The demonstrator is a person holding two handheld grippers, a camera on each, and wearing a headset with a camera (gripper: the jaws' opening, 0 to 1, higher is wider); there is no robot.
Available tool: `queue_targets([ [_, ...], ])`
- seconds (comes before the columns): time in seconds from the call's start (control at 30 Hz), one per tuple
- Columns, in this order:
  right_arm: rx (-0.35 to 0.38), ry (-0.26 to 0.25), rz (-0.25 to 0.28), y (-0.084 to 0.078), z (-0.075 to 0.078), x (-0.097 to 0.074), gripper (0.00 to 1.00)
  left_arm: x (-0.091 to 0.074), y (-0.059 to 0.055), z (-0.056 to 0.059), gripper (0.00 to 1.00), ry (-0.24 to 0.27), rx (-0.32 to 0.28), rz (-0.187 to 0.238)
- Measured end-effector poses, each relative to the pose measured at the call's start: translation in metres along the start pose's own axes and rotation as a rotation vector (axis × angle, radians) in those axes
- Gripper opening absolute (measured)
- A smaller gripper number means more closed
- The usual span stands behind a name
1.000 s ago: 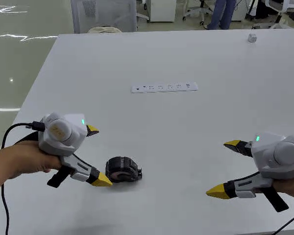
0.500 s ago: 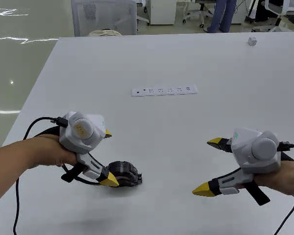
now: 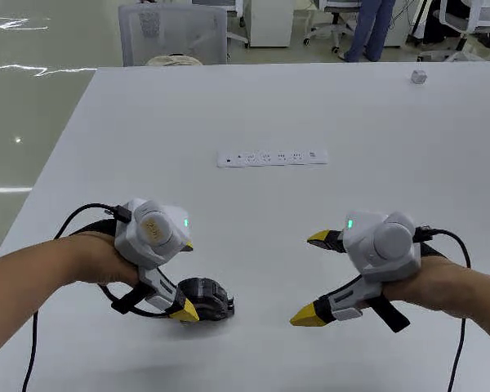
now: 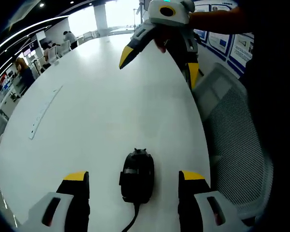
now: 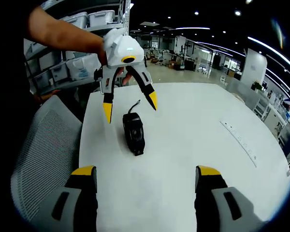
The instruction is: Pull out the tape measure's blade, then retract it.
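A black tape measure [image 3: 207,297] lies on the white table [image 3: 253,106] near its front edge, with its blade not drawn out. My left gripper [image 3: 186,278] is open and straddles it, one yellow-tipped jaw on each side. In the left gripper view the tape measure [image 4: 137,176] sits between the jaws with a gap on both sides. My right gripper [image 3: 312,277] is open and holds nothing; it hovers to the right and points at the tape measure [image 5: 134,133]. The left gripper [image 5: 130,107] stands over the case in the right gripper view.
A white power strip [image 3: 273,157] lies mid-table. A small white object [image 3: 419,77] sits far right at the back. A grey mesh chair [image 3: 173,33] stands beyond the far edge, and another mesh chair [image 4: 232,140] stands by the near edge.
My left gripper has come down and right until its jaws are on either side of the tape measure. The right gripper has moved left, closer to it. The tape measure has stayed put.
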State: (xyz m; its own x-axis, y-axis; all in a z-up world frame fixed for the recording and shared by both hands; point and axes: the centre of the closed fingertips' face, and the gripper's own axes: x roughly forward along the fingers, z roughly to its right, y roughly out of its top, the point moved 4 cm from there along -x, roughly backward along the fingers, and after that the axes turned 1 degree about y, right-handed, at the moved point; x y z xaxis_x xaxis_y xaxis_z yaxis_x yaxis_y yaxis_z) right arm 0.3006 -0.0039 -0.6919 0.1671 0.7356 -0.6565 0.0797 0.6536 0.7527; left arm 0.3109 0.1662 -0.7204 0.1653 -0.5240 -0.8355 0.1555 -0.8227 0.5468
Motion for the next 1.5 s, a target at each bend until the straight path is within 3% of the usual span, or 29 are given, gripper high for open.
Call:
queue_targets([
  [0.2,-0.016,0.043,-0.007,0.011,0.001,0.02,0.84,0.009,0.0,0.001,0.7,-0.029,0.017,-0.019],
  [0.47,-0.083,0.112,-0.034,0.027,0.003,0.042,0.78,0.026,-0.013,0.005,0.59,-0.079,0.008,-0.118],
  [0.93,-0.148,0.191,-0.111,0.03,-0.002,0.077,0.74,0.037,-0.01,0.006,0.47,-0.078,0.041,-0.125],
  [1.07,-0.162,0.206,-0.133,0.028,-0.001,0.084,0.72,0.043,-0.012,0.005,0.47,-0.076,0.052,-0.152],
  [1.13,-0.168,0.213,-0.144,0.026,0.001,0.087,0.7,0.046,-0.014,0.006,0.46,-0.089,0.053,-0.158],
  [1.2,-0.174,0.222,-0.151,0.025,0.0,0.09,0.69,0.047,-0.018,0.01,0.37,-0.126,0.071,-0.18],
  [1.23,-0.178,0.228,-0.156,0.025,0.0,0.091,0.68,0.047,-0.017,0.006,0.36,-0.093,0.076,-0.162],
  [1.5,-0.184,0.253,-0.177,0.021,-0.004,0.1,0.63,0.046,-0.017,0.006,0.34,-0.09,0.073,-0.139],
])
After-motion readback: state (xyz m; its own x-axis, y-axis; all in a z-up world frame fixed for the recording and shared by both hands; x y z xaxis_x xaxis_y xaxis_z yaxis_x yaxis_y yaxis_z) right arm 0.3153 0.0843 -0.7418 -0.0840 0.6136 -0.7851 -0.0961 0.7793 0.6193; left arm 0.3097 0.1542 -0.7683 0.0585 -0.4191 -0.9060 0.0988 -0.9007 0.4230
